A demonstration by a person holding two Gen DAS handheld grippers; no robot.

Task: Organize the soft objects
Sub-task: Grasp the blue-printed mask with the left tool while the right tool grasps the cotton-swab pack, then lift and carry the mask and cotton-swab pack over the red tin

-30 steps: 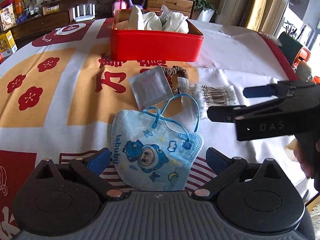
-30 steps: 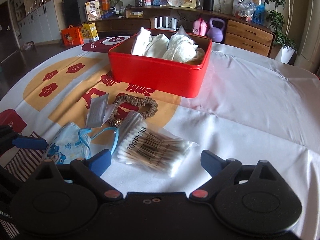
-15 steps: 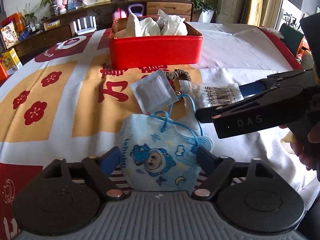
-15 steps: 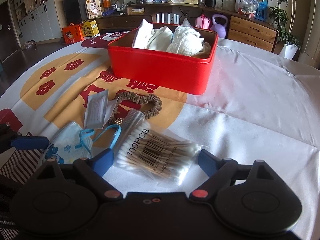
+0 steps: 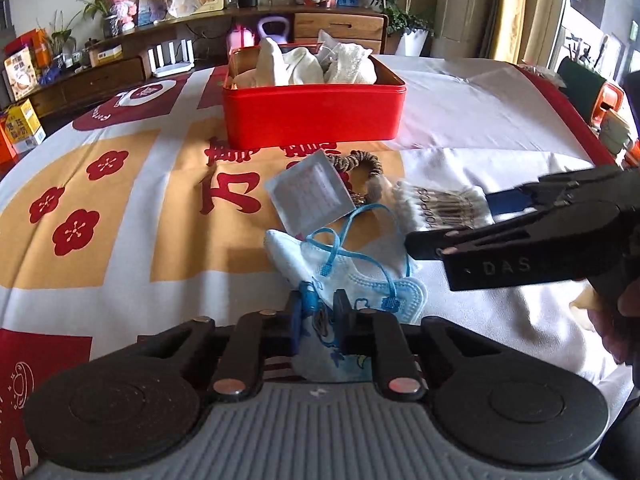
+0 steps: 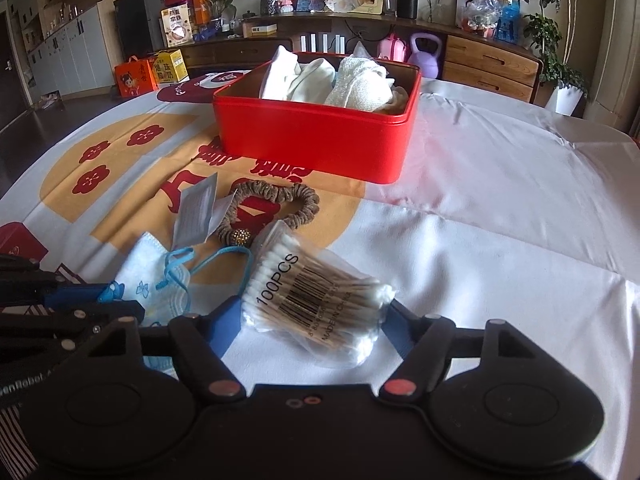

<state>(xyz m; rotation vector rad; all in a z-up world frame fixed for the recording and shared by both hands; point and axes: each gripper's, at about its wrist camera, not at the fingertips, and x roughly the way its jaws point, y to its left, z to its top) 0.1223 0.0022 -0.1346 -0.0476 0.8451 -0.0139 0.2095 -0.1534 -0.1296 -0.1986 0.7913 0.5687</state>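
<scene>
My left gripper [image 5: 317,314] is shut on the blue cartoon face mask [image 5: 360,276], pinching its near part on the tablecloth. The mask also shows in the right wrist view [image 6: 156,280]. My right gripper [image 6: 310,320] is open, its jaws on either side of a clear bag of cotton swabs [image 6: 316,300]; the bag also shows in the left wrist view [image 5: 440,210]. A red tin [image 6: 320,140] holding white cloths [image 6: 360,84] stands further back.
A brown scrunchie [image 6: 272,208] and a small grey sachet [image 6: 198,212] lie between the mask and the red tin [image 5: 312,120]. The table carries a white, orange and red cloth [image 6: 500,200]. Shelves and boxes stand beyond the table.
My left gripper has closed on the mask, which has bunched up. My right gripper has moved forward so the swab bag sits between its jaws.
</scene>
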